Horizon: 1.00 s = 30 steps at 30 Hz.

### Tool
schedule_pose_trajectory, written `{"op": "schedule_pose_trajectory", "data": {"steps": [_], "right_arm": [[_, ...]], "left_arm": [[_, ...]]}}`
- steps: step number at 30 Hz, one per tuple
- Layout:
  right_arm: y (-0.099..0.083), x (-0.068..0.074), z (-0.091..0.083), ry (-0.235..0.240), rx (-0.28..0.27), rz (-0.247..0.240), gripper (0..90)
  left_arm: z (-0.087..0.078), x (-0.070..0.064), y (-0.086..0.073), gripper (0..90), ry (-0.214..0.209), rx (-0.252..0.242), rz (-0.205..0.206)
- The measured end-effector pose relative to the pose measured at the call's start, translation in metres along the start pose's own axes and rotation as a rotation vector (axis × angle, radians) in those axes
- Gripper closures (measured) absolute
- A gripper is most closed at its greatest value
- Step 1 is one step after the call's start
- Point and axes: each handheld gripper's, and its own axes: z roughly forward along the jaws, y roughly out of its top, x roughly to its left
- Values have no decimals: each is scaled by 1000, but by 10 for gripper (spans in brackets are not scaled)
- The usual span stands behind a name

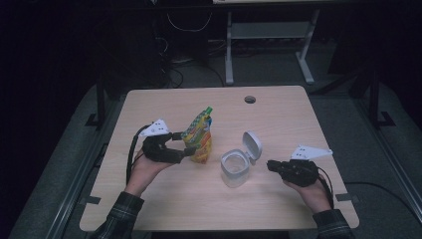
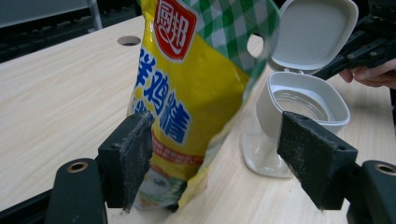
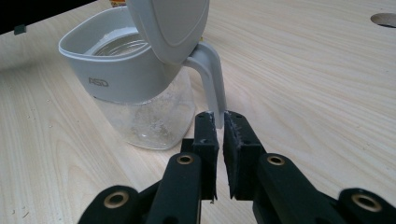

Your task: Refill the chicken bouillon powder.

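A yellow and green checked seasoning pouch (image 1: pixel 200 137) (image 2: pixel 187 102) stands upright on the wooden table (image 1: pixel 278 114). My left gripper (image 1: pixel 186 144) (image 2: pixel 222 161) is open, one pad on each side of the pouch's lower part. To the right stands a clear container (image 1: pixel 235 168) (image 3: pixel 135 84) with a grey collar and its flip lid (image 1: pixel 253 144) (image 3: pixel 170 25) raised. My right gripper (image 1: pixel 270 165) (image 3: pixel 220 135) is shut on the lower end of the container's grey handle (image 3: pixel 212 79). The left gripper view has the container (image 2: pixel 303 100) behind the pouch and the right gripper (image 2: pixel 359 51) beyond it.
A round cable hole (image 1: pixel 250 99) (image 3: pixel 385 19) lies near the table's far edge. Bare wood stretches on all sides of the two objects. Beyond the table stand a desk frame (image 1: pixel 268 45) and loose cables on a dark floor.
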Motion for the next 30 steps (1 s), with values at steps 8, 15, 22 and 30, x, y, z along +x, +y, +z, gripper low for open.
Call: {"op": "schedule_pose_trajectory", "data": {"steps": [8,15,22,30], "right_arm": [[-1,-1,-1,-1,-3,7,808],[-2,-4,-3,-4,-8,16,805],[-1,-3,-1,-1,-3,10,803],[-1,-2,1,2,3,11,795]], "left_arm": [[12,3,6,265,13,-5,5],[22,9,7,299,19,-15,2],[19,10,4,463,37,-30,20],[17,7,5,671,58,-27,54]]}}
